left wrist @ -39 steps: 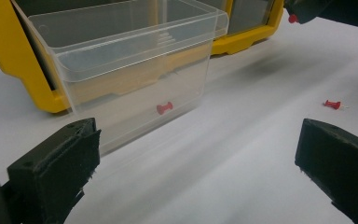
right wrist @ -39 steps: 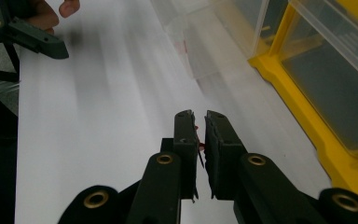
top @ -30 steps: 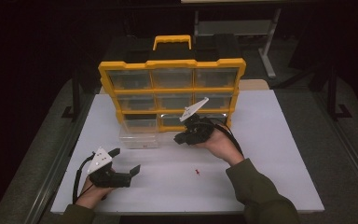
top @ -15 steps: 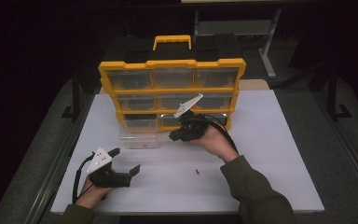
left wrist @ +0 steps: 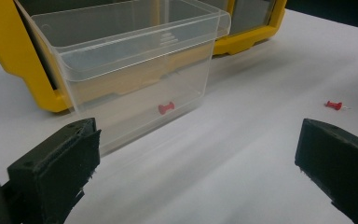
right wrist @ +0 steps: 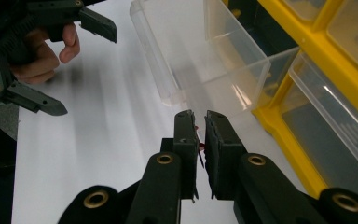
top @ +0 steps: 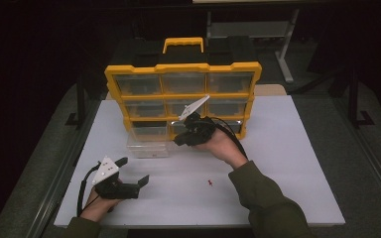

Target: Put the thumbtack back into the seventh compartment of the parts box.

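Left claw (top: 135,171) agape, right claw (right wrist: 201,122) pinched

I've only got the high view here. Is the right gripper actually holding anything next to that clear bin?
Observer: Yes. In the right gripper view, the right gripper is shut on a red pushpin, with its thin needle showing between the pads.
Operator: From above the bin just looks like bare plastic. Is there anything inside it?
Observer: Yes. In the left gripper view, a second pushpin lies on the floor of the clear bin, close to the wall facing that gripper.
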### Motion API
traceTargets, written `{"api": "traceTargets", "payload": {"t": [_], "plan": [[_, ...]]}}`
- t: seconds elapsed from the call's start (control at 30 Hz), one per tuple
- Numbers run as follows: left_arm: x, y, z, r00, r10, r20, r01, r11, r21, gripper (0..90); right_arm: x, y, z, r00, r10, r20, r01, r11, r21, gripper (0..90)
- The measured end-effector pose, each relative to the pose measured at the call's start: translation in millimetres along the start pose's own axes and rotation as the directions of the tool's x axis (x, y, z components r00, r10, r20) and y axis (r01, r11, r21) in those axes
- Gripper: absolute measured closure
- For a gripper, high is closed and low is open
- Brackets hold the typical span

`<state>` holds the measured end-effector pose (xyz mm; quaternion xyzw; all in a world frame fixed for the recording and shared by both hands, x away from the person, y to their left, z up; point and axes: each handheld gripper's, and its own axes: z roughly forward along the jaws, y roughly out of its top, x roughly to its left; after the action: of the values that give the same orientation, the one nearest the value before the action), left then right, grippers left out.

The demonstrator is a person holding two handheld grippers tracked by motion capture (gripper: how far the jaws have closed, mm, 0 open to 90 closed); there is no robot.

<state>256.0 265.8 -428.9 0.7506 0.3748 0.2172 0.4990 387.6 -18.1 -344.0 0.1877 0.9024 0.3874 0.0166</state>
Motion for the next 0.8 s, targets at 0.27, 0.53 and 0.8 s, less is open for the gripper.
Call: {"api": "traceTargets", "payload": {"t": [0.27,0.53,0.8], "plan": [[0.1,-0.1,0.4,1.0,0.0,0.0,0.0,1.0,-0.004,0.0,-0.9,9.3,3.1,1.0,-0.001,0.0,0.001,1.0,-0.014,82.4],[0.9,-0.2,0.5,1.0,0.001,0.0,-0.001,1.0,-0.006,0.0,2.0,22.2,5.2,0.9993,0.035,-0.008,-0.036,0.999,-0.021,82.4],[0.9,-0.1,0.3,1.0,0.007,0.0,-0.007,1.0,-0.002,0.0,-0.4,31.5,14.8,0.9999,0.012,-0.011,-0.012,0.999,-0.032,82.4]]}}
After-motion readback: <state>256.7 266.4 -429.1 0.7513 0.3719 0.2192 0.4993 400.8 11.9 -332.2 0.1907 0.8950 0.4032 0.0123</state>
